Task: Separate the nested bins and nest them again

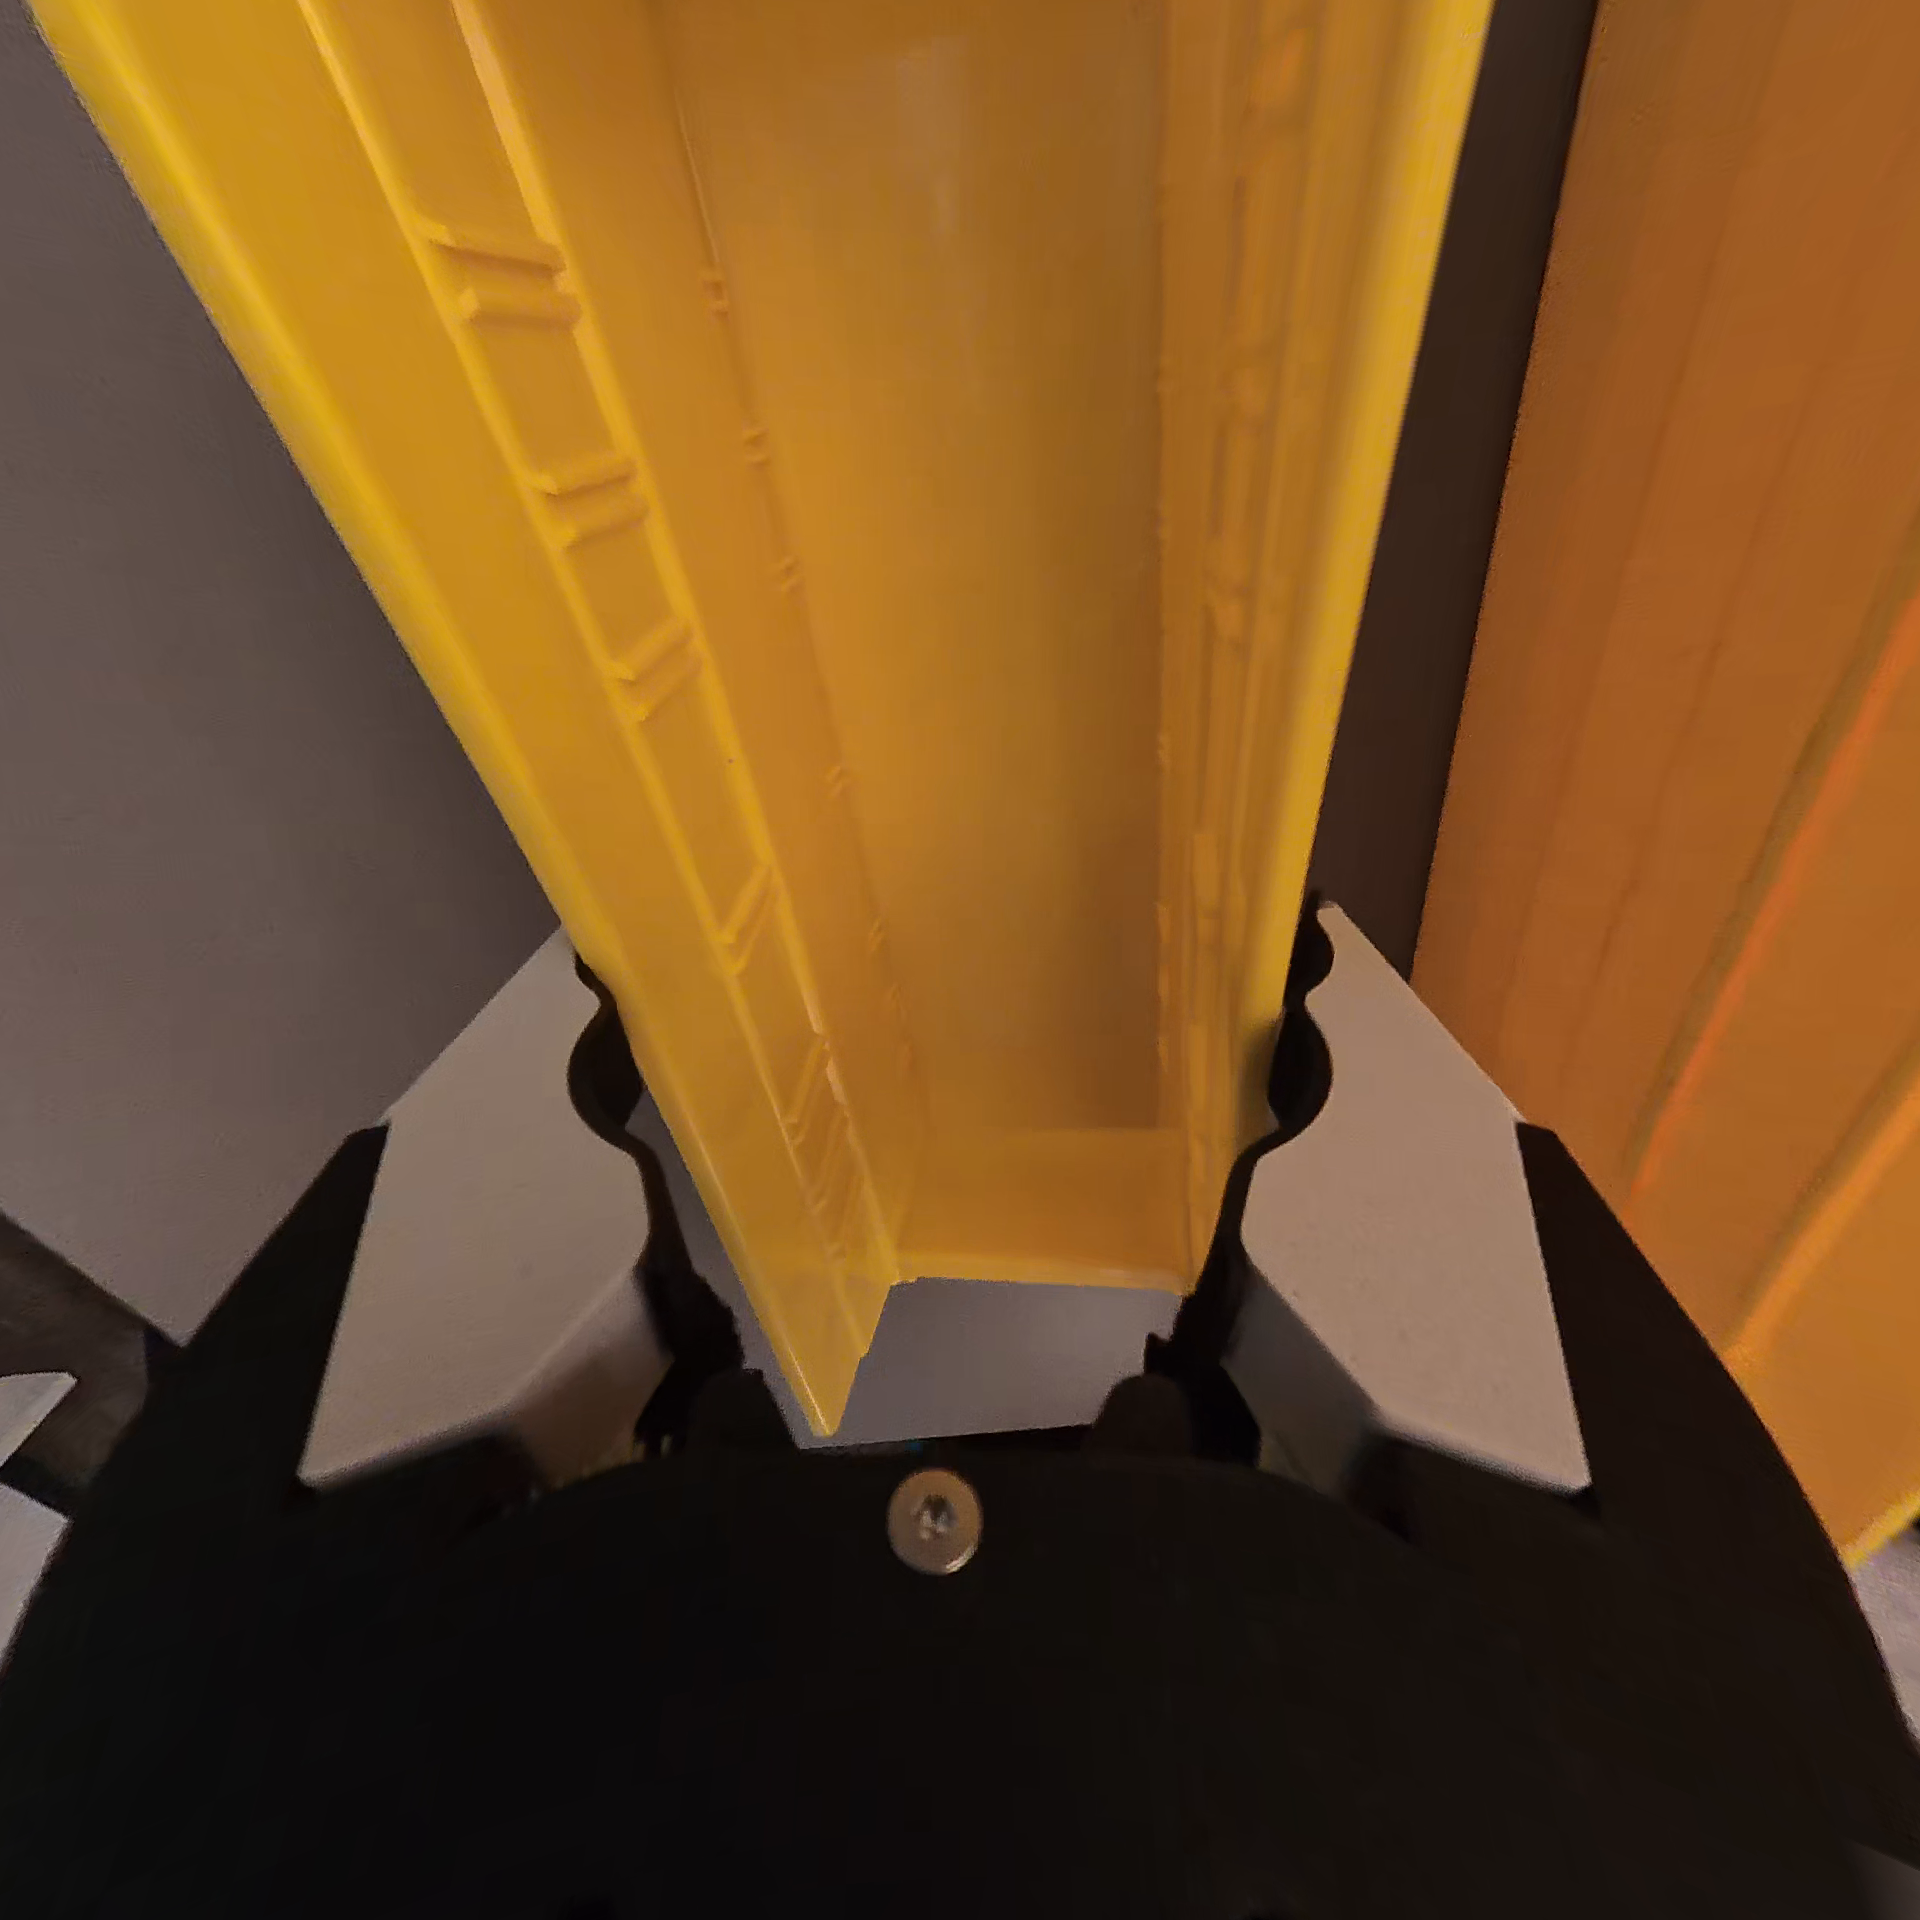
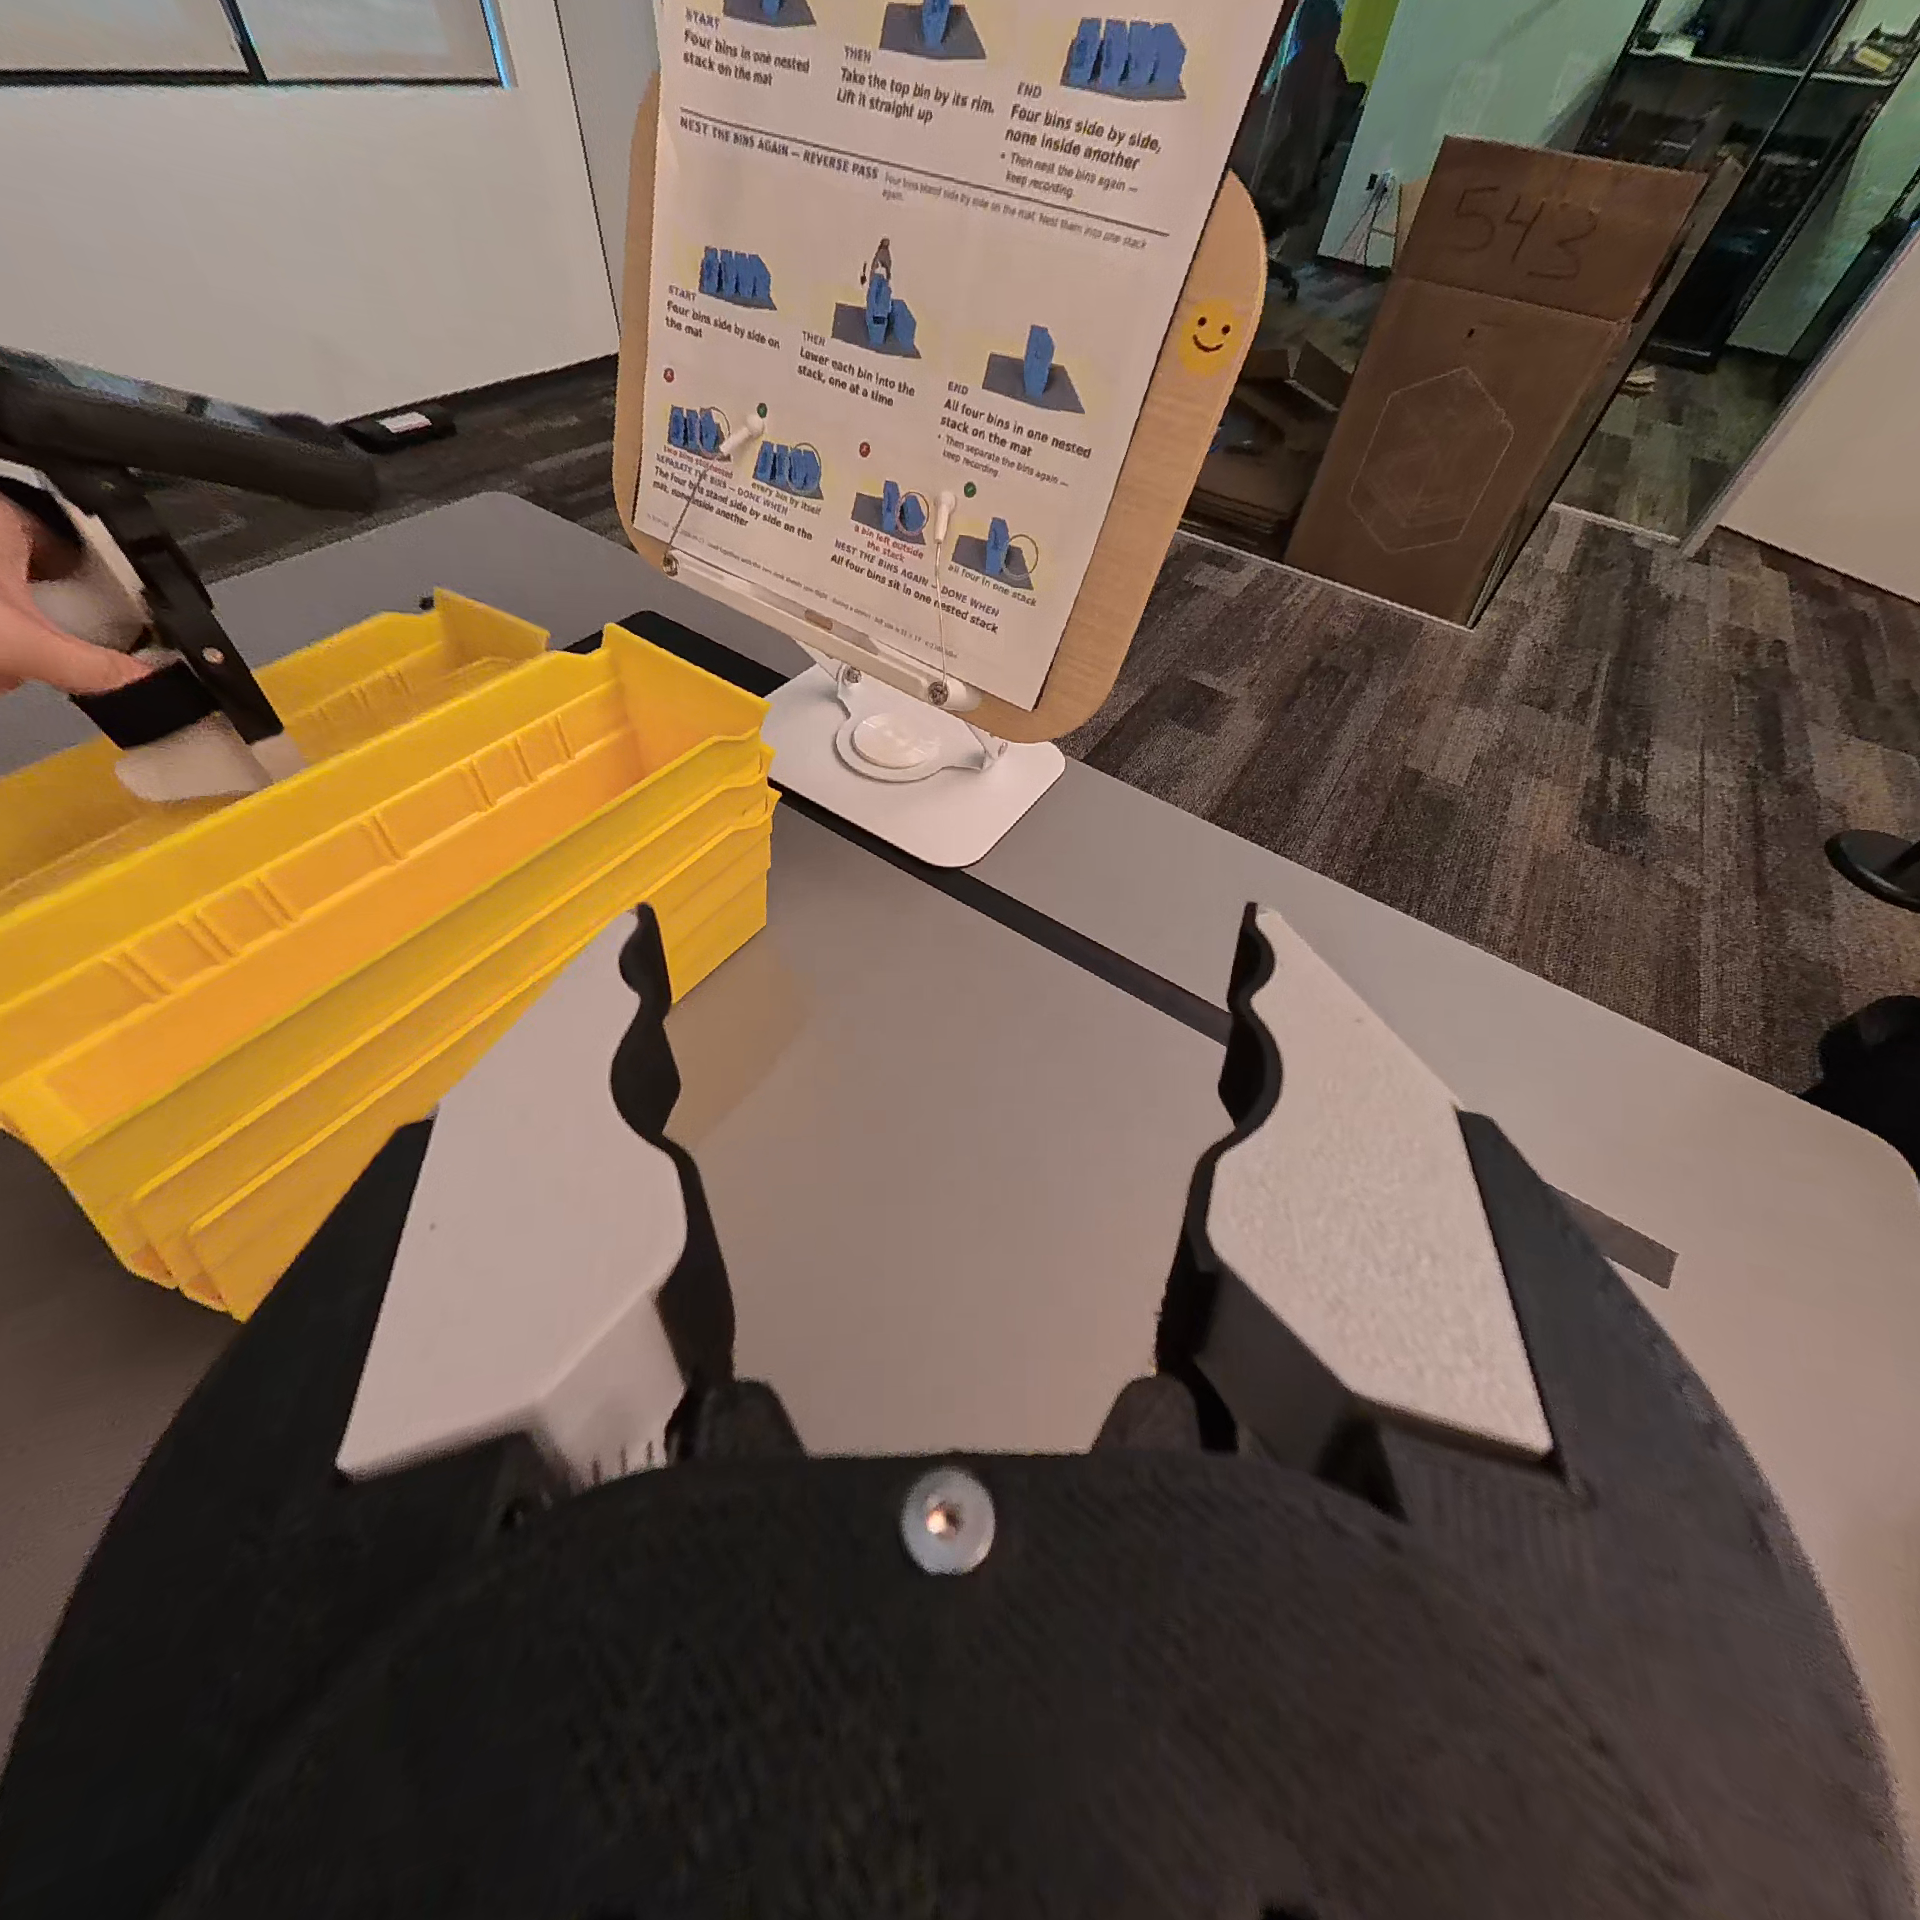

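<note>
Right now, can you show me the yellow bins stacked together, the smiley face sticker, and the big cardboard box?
Stacked yellow bins [image 2: 436, 831]: right wrist view, top bin's inner wall.
Smiley face sticker [image 2: 1208, 335]: right wrist view, its middle.
Cardboard box [image 2: 1455, 416]: right wrist view, front face.

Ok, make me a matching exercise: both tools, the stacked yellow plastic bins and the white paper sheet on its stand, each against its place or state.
1 left tool
2 right tool
3 stack of yellow plastic bins
4 white paper sheet

A upright on its stand
B open, nothing between its fingers
C astride the separate yellow bin
D on the grey table, beside the separate bin

Pairs: 1C, 2B, 3D, 4A.
</note>
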